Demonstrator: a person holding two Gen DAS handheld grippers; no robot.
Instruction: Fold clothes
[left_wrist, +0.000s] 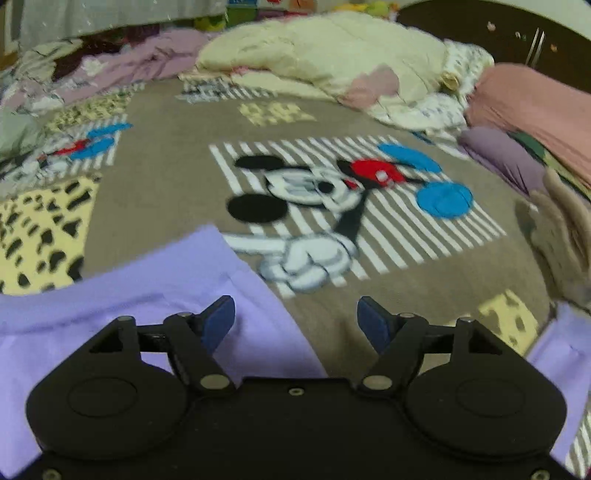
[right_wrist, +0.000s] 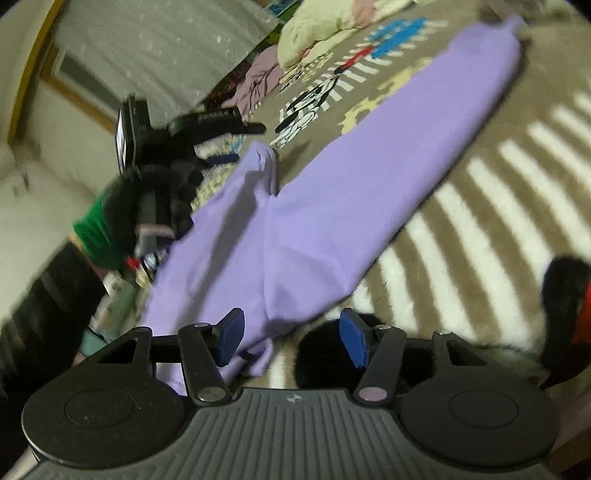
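Both grippers stand wide open over a bed and hold nothing: your left gripper (left_wrist: 295, 319) hovers with its blue pads (left_wrist: 219, 323) spread apart, one pad above a corner of the lilac garment (left_wrist: 155, 291) and the other above bare blanket, while your right gripper (right_wrist: 291, 338) hangs with its own pads equally far apart, the left pad over the lower end of that same lilac garment (right_wrist: 332, 206) and the right pad over a black patch of the print. Seen from the right wrist, the garment lies stretched in a long, narrow shape across the cartoon-mouse blanket (right_wrist: 480, 206), running from just before the right gripper toward the far upper corner of the view, with a shorter flap (right_wrist: 236, 206) lying beside the main length and reaching toward your left gripper (right_wrist: 221, 159). That left tool shows at the left of the right wrist view, gripped by a gloved hand (right_wrist: 110, 221) with a green cuff (the picture is too blurred to show more of it). From the left wrist, the grey-brown blanket (left_wrist: 177, 166) spreads ahead with its striped mouse panel, and behind it sit a cream quilt (left_wrist: 325, 55), a rumpled pink sheet (left_wrist: 122, 62) and a stack of folded clothes (left_wrist: 532, 110) at the right edge.
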